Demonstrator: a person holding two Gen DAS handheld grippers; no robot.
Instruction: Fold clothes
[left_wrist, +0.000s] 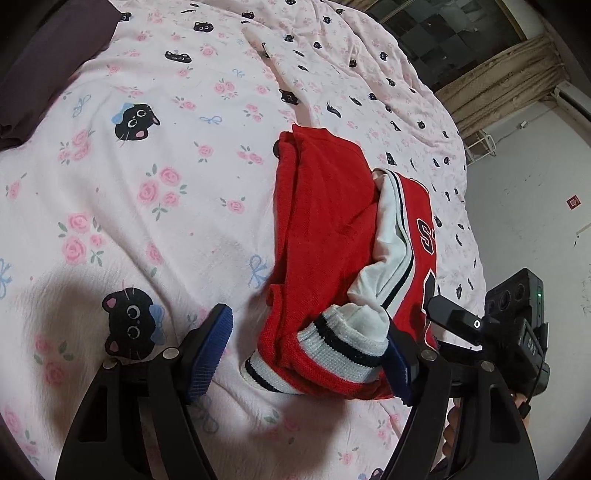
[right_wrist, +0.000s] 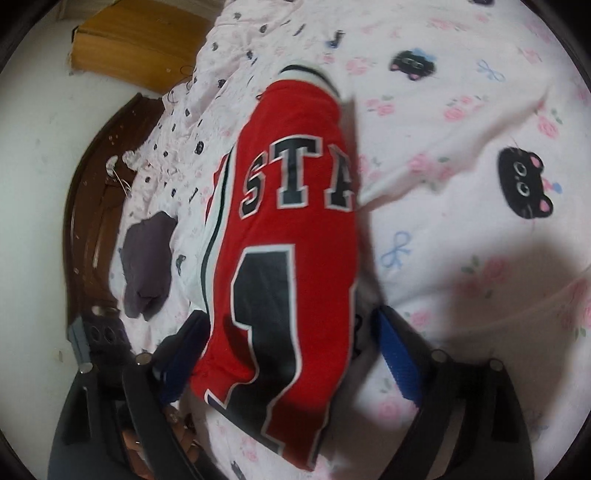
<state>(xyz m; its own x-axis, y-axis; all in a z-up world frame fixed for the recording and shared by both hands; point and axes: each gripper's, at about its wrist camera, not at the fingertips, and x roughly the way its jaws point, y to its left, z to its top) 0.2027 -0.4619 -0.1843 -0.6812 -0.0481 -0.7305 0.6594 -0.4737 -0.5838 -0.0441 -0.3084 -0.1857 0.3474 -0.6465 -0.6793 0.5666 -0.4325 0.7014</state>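
On the bed (left_wrist: 147, 206), spread with a pink sheet printed with roses, bows and black cat faces, lies a folded red jersey (left_wrist: 325, 229) with white sleeves and striped cuffs. From the left wrist view its plain red back faces up, a white sleeve (left_wrist: 391, 236) is tucked along the right side, and a striped cuff (left_wrist: 343, 343) sits at the near end. The left hand-held gripper (left_wrist: 306, 354) has its fingers spread on either side of that near end: the left blue pad (left_wrist: 210, 350) stands clear of the cloth over bare sheet, while the right pad lies against the cuff, partly covered by it, so nothing is clamped. The right hand-held gripper (left_wrist: 476, 325) shows at the jersey's right edge in this view. From the right wrist view the jersey (right_wrist: 291, 240) shows black letters "STA" and a large black numeral, outlined in white. The right hand-held gripper (right_wrist: 288, 354) straddles the near end with its fingers wide apart; the right blue pad (right_wrist: 399, 358) is just beside the cloth, the left one is partly hidden under the jersey's edge, and the picture is blurred. A dark grey cloth (right_wrist: 147, 266) lies on the sheet to the jersey's left, near the brown bed frame (right_wrist: 85, 229).
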